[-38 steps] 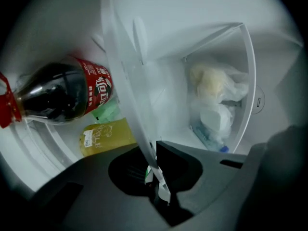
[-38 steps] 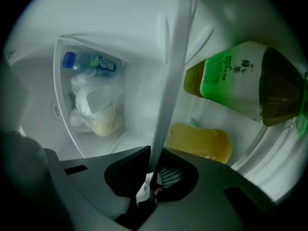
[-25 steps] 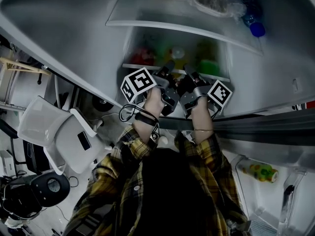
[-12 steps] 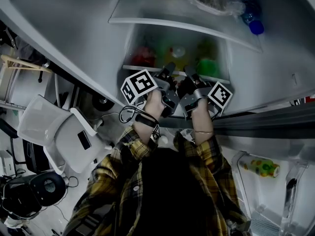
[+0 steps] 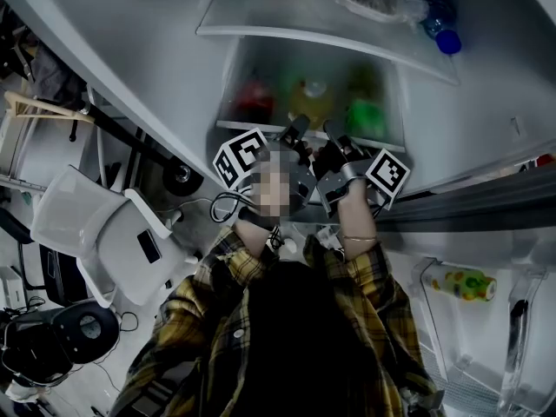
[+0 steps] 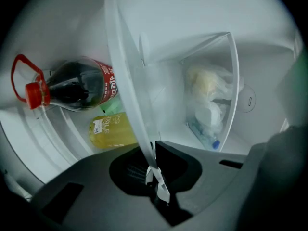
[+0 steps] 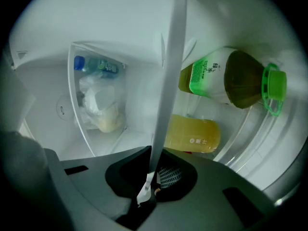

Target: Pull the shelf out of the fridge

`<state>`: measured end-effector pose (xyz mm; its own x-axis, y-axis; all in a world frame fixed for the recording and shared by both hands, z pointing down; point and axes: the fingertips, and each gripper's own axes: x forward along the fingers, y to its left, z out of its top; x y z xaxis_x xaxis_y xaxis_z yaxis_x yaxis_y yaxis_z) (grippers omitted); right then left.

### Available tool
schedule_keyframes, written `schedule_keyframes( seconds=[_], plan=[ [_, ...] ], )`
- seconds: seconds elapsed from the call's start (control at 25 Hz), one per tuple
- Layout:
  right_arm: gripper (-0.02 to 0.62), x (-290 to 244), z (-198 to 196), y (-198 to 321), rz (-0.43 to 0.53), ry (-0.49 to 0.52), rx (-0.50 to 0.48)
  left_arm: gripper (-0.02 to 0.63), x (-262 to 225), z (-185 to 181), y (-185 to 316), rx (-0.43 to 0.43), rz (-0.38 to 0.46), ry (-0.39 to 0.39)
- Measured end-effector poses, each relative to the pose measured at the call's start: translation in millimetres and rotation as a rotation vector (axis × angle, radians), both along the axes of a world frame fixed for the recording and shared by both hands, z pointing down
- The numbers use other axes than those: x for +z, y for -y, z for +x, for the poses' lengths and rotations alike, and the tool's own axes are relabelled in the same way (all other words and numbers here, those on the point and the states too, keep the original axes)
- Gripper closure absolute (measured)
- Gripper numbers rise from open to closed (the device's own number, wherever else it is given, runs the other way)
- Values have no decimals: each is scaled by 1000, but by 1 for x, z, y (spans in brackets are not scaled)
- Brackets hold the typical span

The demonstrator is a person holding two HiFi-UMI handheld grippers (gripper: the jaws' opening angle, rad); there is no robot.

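Hardly any change since the earlier frame: left gripper and right gripper at the same spot, only a slight drift of the head view across the fridge. Both side by side near the middle of the clear flat shelf with a white plastic front trim, each clamped onto that trim, jaws nearly together with the thin lip pinched between. Turned on their sides, evidently to put one jaw above the lip and one below. Paired close together, probably for a straight, even pull and to keep the panel from skewing between the side walls. Shelf level and seated inside the compartment, under a larger white upper shelf loaded with bagged food, front edge facing the opening; not clearly drawn out yet. See-through enough to show bottles lying beneath, caps toward the front: a dark cola bottle with a red cap, a yellow drink bottle, a green-capped tea bottle.
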<state>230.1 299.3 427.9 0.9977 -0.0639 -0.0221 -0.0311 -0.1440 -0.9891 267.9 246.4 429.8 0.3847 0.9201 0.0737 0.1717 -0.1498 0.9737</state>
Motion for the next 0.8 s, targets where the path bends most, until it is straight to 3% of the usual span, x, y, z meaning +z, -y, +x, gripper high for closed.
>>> schedule_keyframes(
  seconds=[0.8],
  plan=[
    [558, 3, -21, 16, -25, 23, -27, 577, 3, -22, 15, 18, 3, 9]
  ],
)
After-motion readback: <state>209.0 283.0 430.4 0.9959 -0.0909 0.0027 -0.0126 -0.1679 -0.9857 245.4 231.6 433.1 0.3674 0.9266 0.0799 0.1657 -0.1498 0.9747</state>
